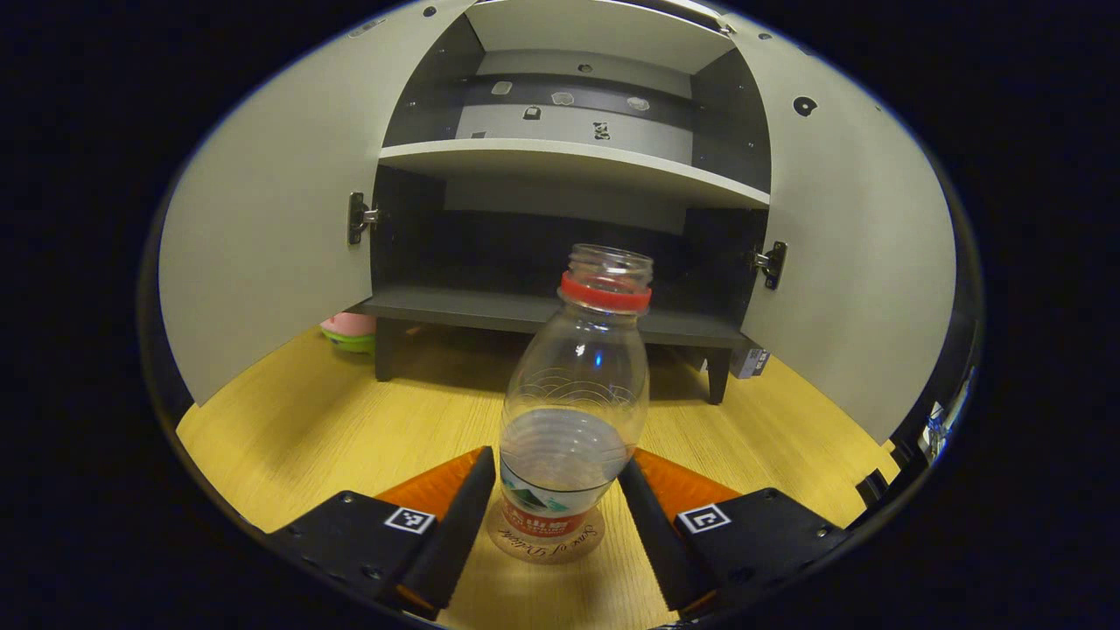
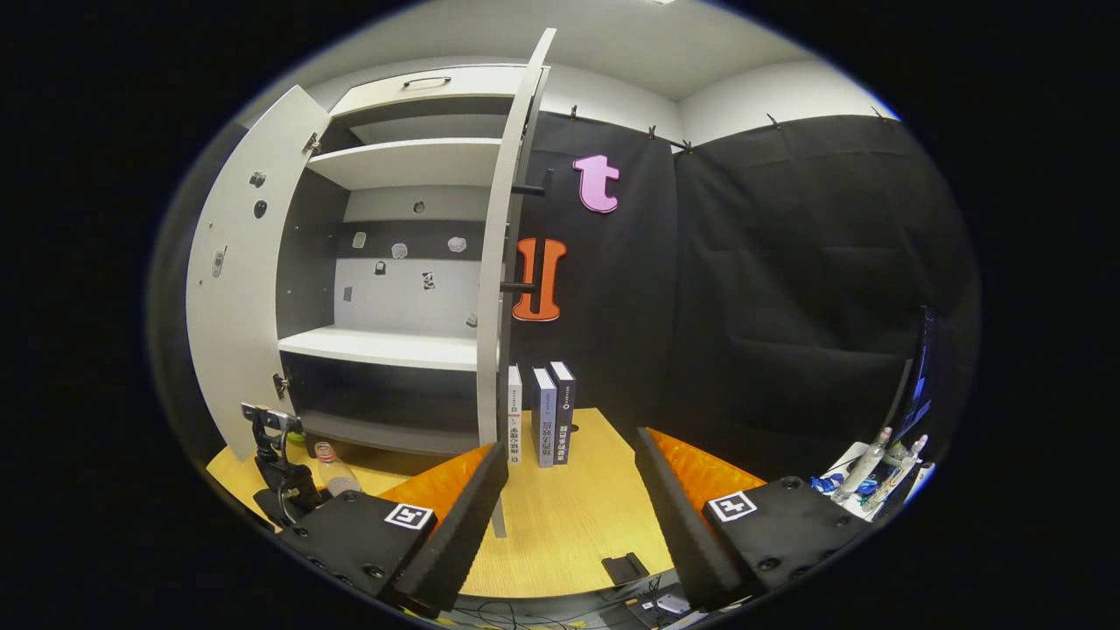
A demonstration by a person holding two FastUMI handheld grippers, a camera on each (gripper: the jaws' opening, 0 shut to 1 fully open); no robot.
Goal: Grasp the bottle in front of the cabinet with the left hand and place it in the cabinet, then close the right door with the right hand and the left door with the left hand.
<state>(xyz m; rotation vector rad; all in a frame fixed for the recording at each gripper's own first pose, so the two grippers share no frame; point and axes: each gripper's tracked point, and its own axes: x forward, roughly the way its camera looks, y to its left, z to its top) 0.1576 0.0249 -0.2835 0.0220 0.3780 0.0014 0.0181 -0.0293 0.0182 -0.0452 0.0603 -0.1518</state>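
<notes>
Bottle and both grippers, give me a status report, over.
Left gripper open, fingers flanking the bottle, not yet pressing. Right gripper open, empty, facing the right door. Bottle upright on the table, uncapped. Both cabinet doors open; path clear.

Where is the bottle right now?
In the left gripper view the bottle stands upright on the wooden table, between the left gripper's open fingers, in front of the open cabinet.

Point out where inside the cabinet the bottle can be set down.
The dark bottom compartment between the two open pale doors looks bare, as does the white shelf above. The clear plastic bottle stands between the left gripper's fingers.
</notes>
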